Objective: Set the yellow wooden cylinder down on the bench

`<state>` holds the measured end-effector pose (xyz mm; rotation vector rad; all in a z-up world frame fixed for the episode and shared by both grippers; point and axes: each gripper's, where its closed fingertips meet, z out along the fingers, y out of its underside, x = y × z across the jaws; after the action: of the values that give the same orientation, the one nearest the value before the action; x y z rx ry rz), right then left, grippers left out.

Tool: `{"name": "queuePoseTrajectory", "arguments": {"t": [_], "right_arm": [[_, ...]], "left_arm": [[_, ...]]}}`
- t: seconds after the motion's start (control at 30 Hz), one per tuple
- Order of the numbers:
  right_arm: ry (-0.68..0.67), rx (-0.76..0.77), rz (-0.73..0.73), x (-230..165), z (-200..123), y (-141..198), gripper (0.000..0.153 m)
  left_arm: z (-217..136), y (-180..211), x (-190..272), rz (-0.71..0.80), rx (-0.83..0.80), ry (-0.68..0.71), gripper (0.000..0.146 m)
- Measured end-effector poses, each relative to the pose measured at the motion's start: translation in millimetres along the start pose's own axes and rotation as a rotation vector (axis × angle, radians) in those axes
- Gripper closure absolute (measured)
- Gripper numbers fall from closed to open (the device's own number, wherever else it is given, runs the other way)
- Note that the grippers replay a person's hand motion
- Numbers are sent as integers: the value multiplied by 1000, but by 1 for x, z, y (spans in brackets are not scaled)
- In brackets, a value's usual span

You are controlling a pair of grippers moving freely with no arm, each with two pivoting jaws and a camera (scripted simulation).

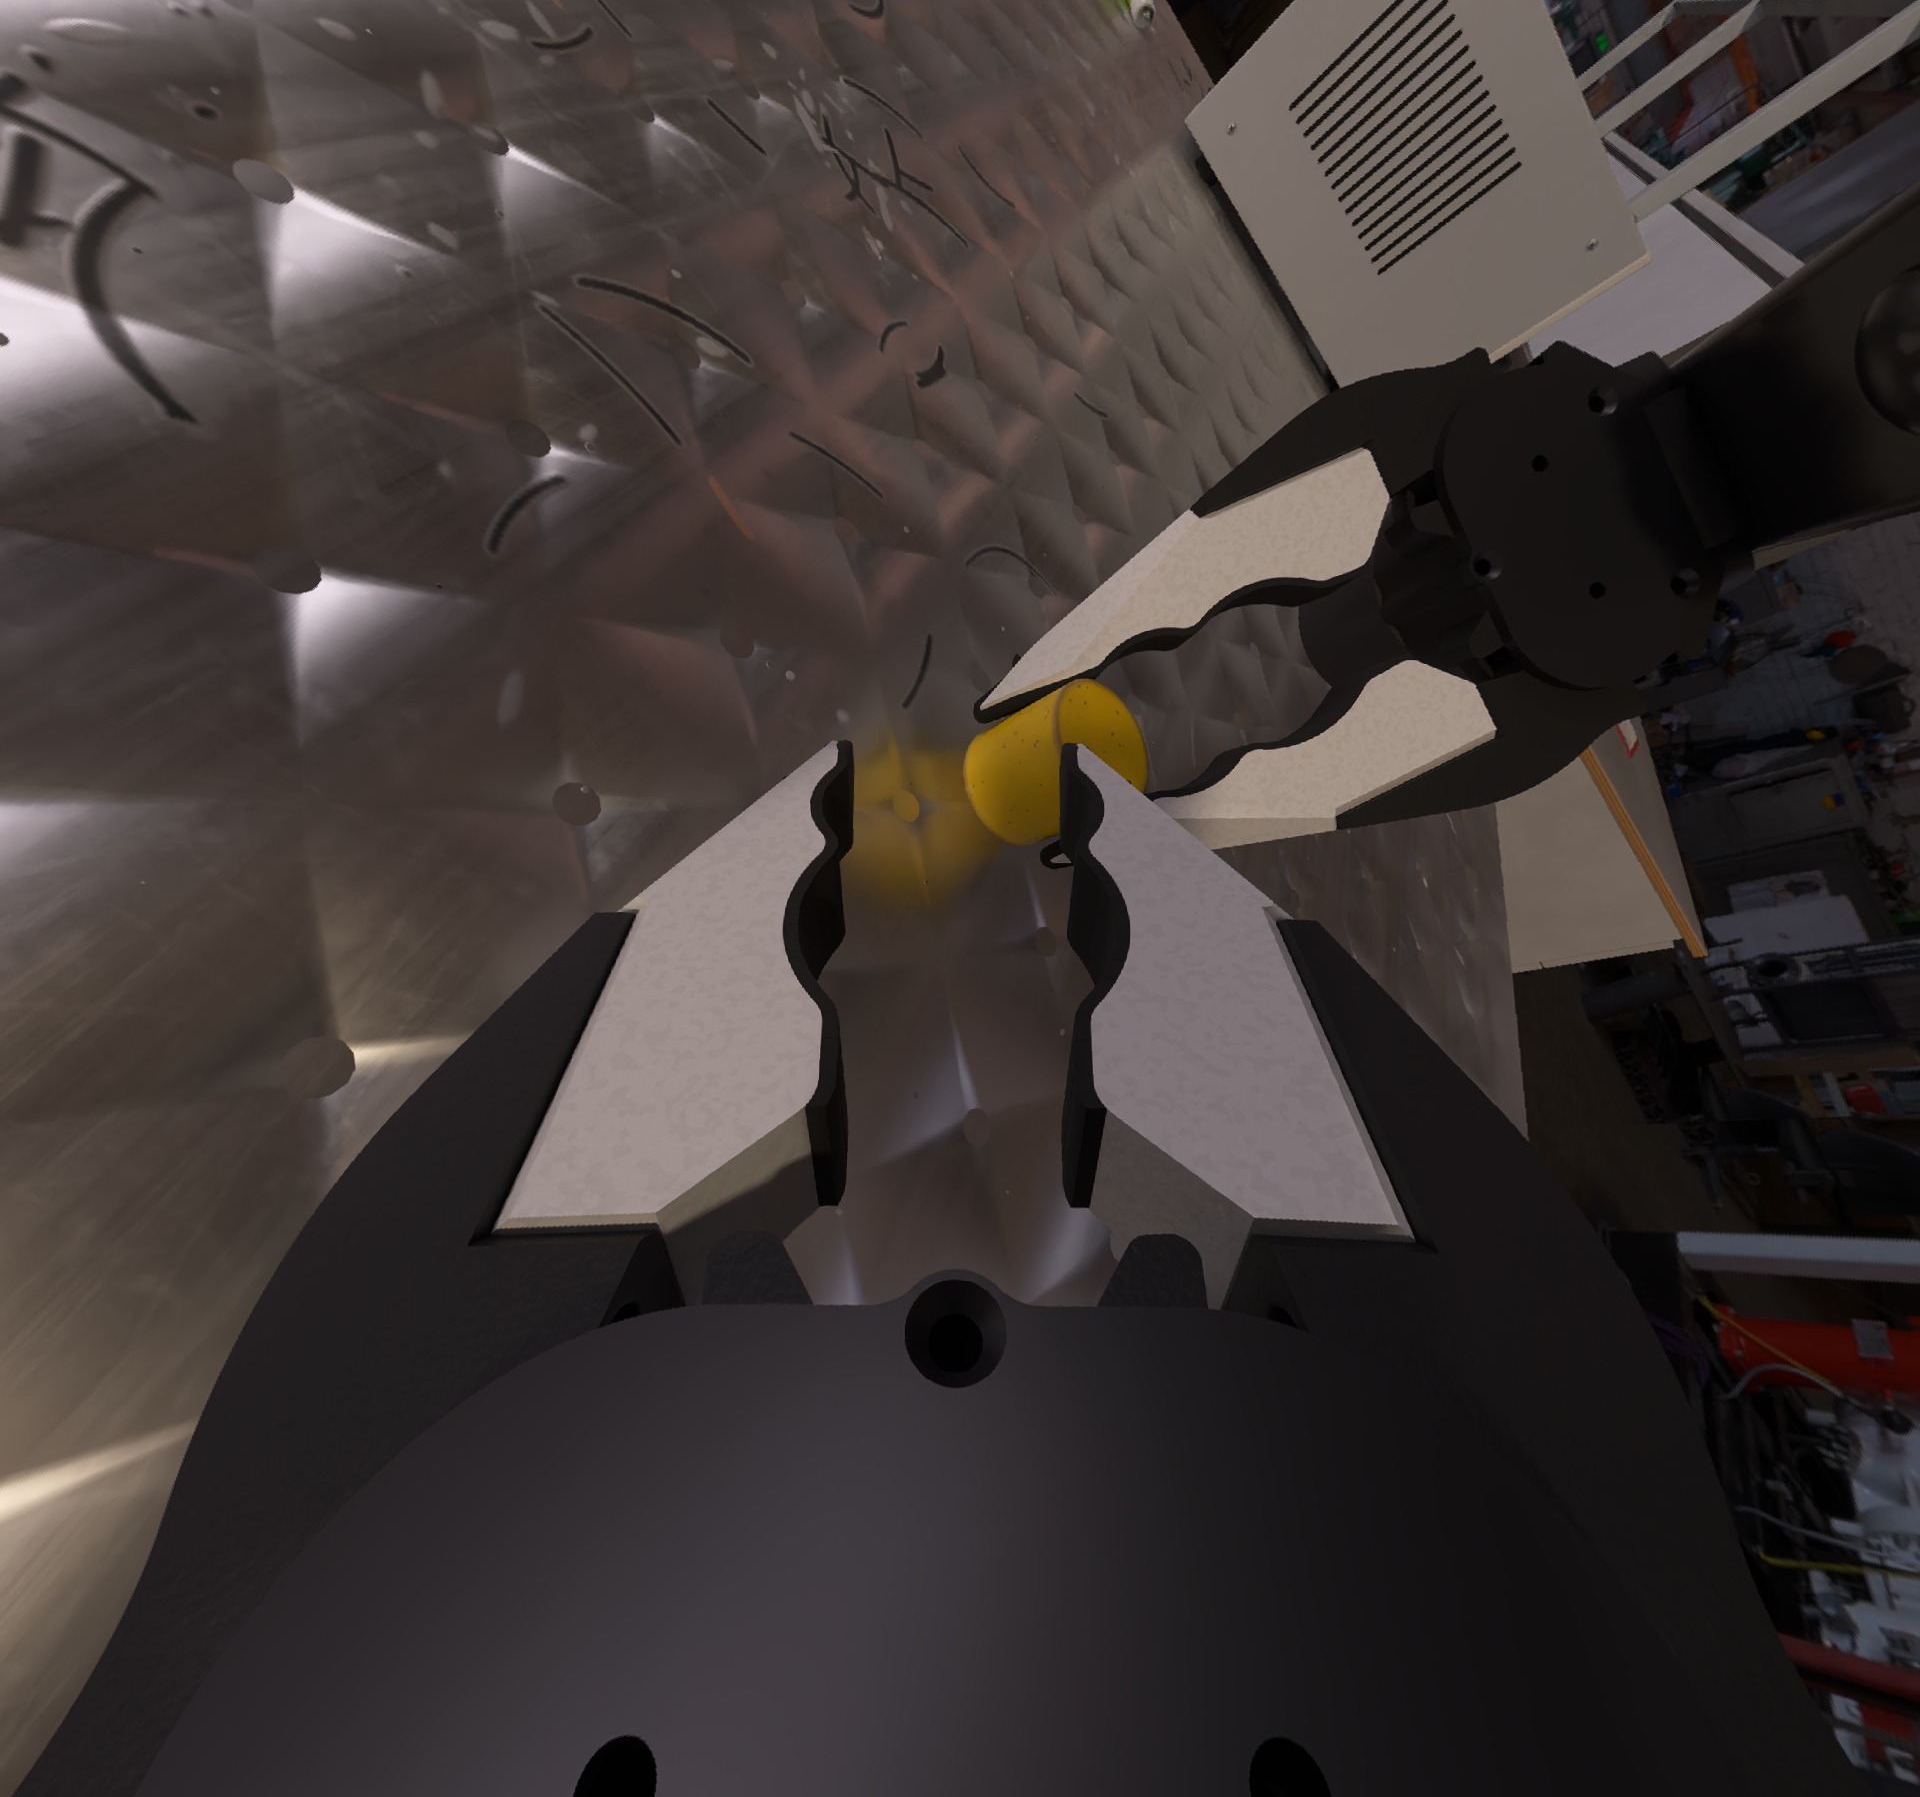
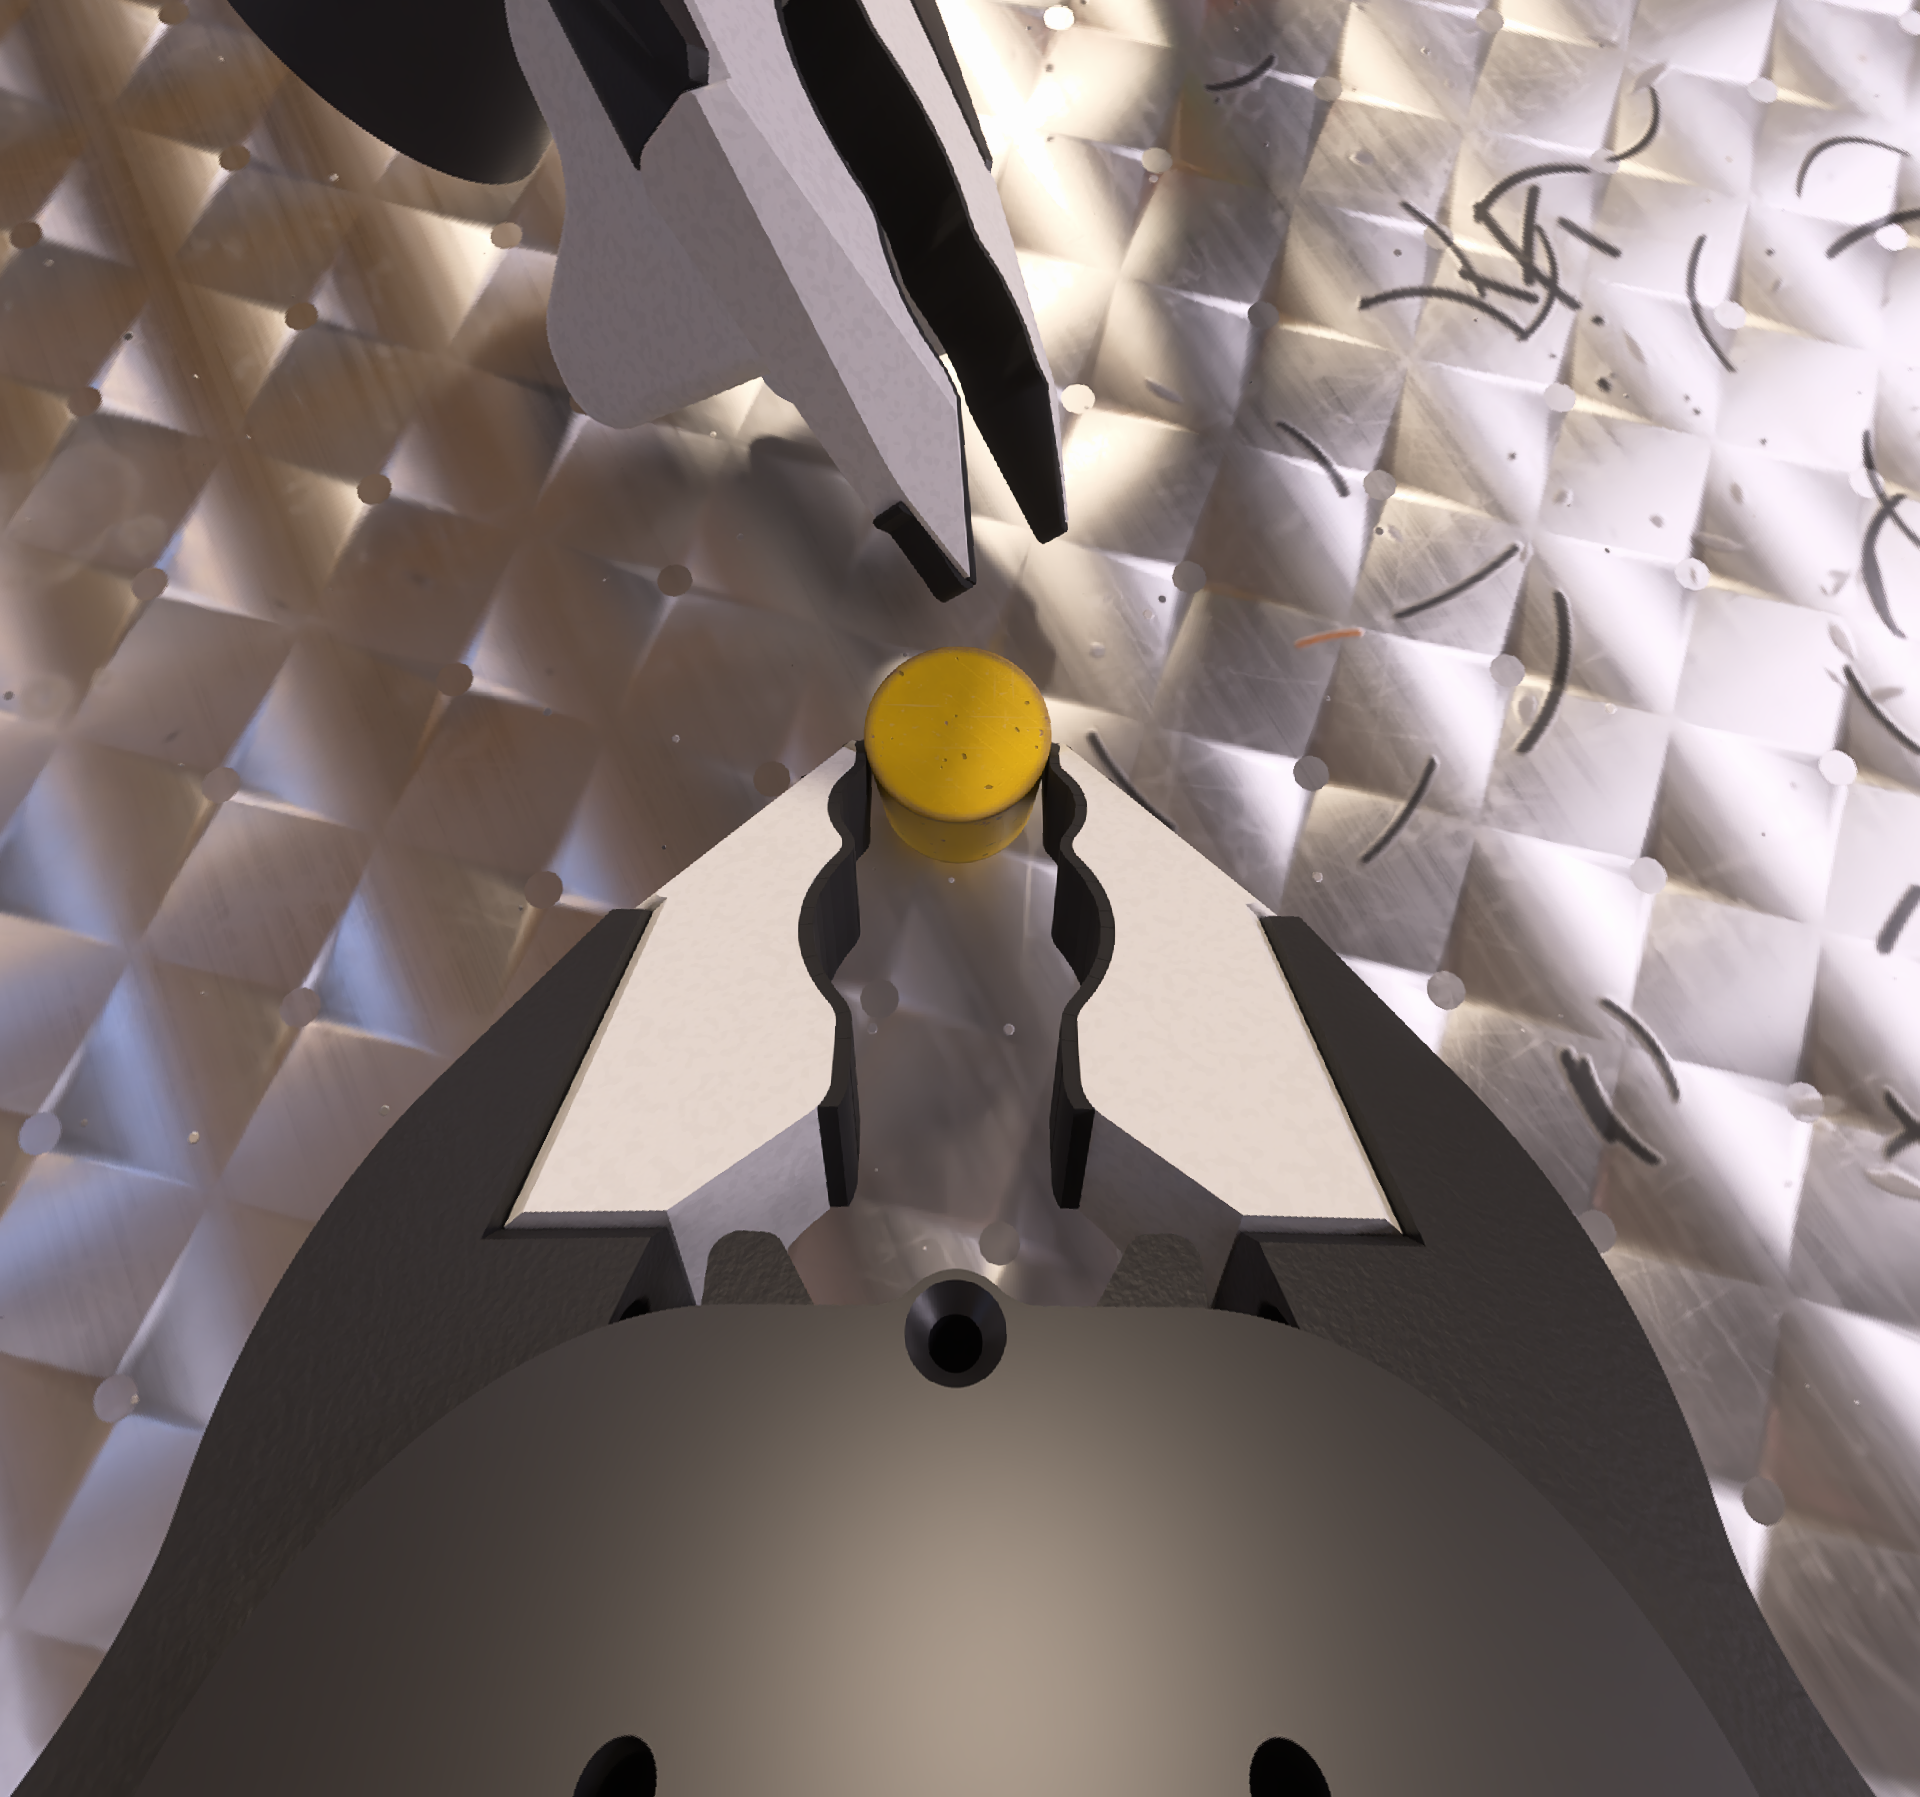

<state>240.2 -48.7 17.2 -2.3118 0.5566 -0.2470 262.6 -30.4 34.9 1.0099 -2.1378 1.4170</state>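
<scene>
Right gripper (image 2: pixel 954 771) pinches the yellow cylinder (image 2: pixel 956 739) at its fingertips over the shiny bench (image 2: pixel 1455 604); left gripper (image 1: pixel 956 771) nearby, half open, empty.

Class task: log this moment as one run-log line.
right gripper: shut on yellow cylinder | left gripper: open, empty | bench: just beneath

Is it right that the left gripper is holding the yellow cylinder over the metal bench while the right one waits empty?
Not quite: the sides are swapped. The right wrist view shows the right gripper with jaws closed on the yellow cylinder over the metal bench; the left gripper is the empty one.
</scene>
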Motion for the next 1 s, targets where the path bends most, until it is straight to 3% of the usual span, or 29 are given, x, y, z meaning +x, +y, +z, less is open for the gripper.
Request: {"name": "queuePoseTrajectory", "arguments": {"t": [1.0], "right_arm": [[-22, -10, 9, -1, 4, 3, 120]], "left_arm": [[0, 0, 0, 3, 0, -1, 107]]}}
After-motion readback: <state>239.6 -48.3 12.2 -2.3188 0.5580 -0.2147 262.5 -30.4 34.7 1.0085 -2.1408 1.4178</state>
